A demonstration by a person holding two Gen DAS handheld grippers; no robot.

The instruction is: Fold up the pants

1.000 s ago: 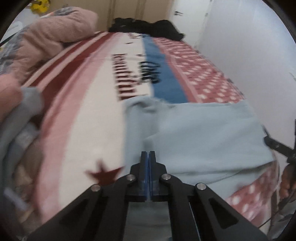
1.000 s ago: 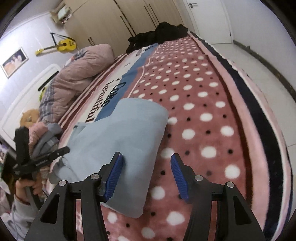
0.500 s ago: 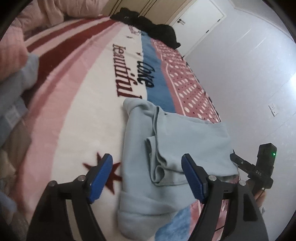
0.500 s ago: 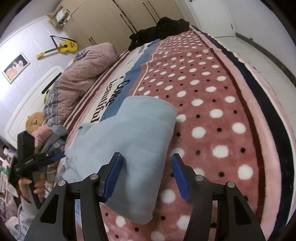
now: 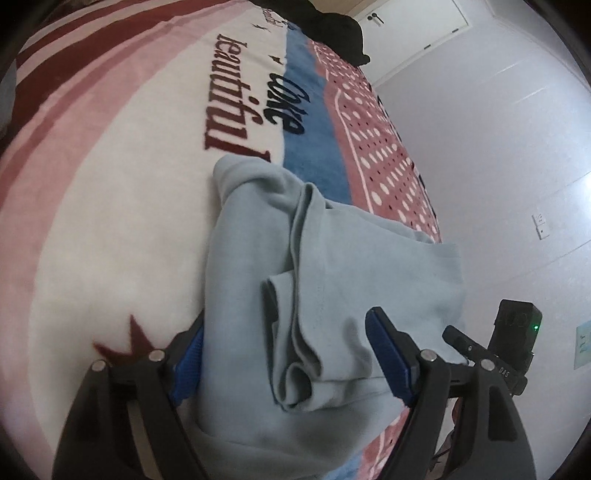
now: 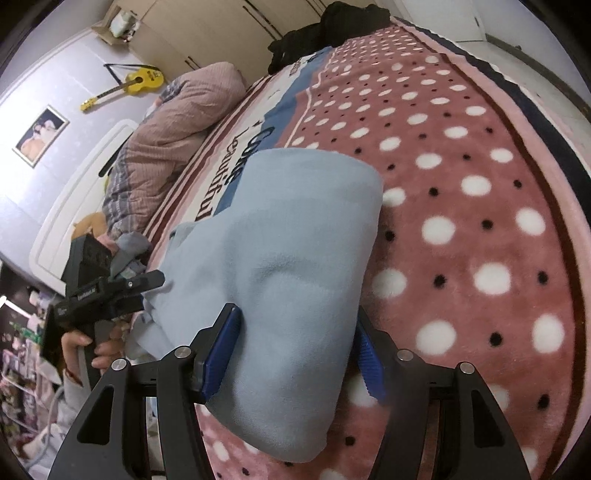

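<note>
The light blue pants (image 5: 332,280) lie folded in a thick bundle on the patterned bed blanket (image 5: 129,166). My left gripper (image 5: 291,362) is open, its blue pads on either side of the bundle's layered open end. My right gripper (image 6: 295,354) is open too, its pads on either side of the bundle's other end (image 6: 288,266). The pads sit close to the cloth; the jaws stand wide. Each view shows the other gripper beside the pants: the right one in the left wrist view (image 5: 495,350) and the left one in the right wrist view (image 6: 103,291).
A pink quilt (image 6: 177,122) and more clothes (image 6: 129,247) lie toward the headboard. A black garment pile (image 6: 328,26) sits at the far end of the bed. The bed's edge and floor (image 6: 535,40) are to the right. A yellow guitar (image 6: 129,83) hangs on the wall.
My left gripper opened and now straddles the bundle's open end. My right gripper moved forward, so the folded pants now lie between its pads.
</note>
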